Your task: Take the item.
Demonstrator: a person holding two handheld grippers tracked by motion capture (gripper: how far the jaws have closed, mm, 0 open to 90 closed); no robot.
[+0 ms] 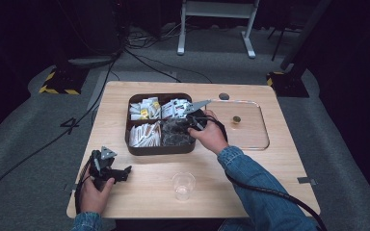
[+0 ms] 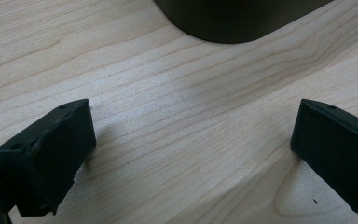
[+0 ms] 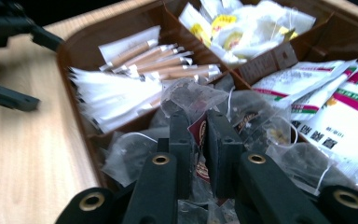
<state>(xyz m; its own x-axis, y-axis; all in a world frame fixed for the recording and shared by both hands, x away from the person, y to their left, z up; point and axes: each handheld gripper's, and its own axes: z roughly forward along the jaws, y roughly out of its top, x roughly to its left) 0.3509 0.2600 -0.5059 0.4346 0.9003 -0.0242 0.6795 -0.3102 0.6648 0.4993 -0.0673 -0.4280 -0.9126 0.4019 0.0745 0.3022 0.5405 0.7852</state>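
A brown compartment tray (image 1: 134, 149) sits mid-table, full of sachets. My right gripper (image 1: 187, 126) reaches into its front right compartment, which holds clear tea bag packets (image 1: 173, 137). In the right gripper view the jaws (image 3: 198, 123) are shut on one clear tea bag packet (image 3: 193, 99) with a dark red label, which sticks up between the pads. My left gripper (image 1: 124, 171) rests on the wooden table near the front left, held by a hand. Its jaws (image 2: 191, 140) stand wide open over bare wood with nothing between them.
Other compartments hold paper stick sachets (image 3: 163, 60), yellow-and-white packets (image 3: 242, 28) and white-green-red packets (image 3: 335, 98). A clear plastic cup (image 1: 183, 185) stands near the table's front edge. A clear flat tray (image 1: 262, 139) with a small gold item (image 1: 236, 119) lies right of the brown tray.
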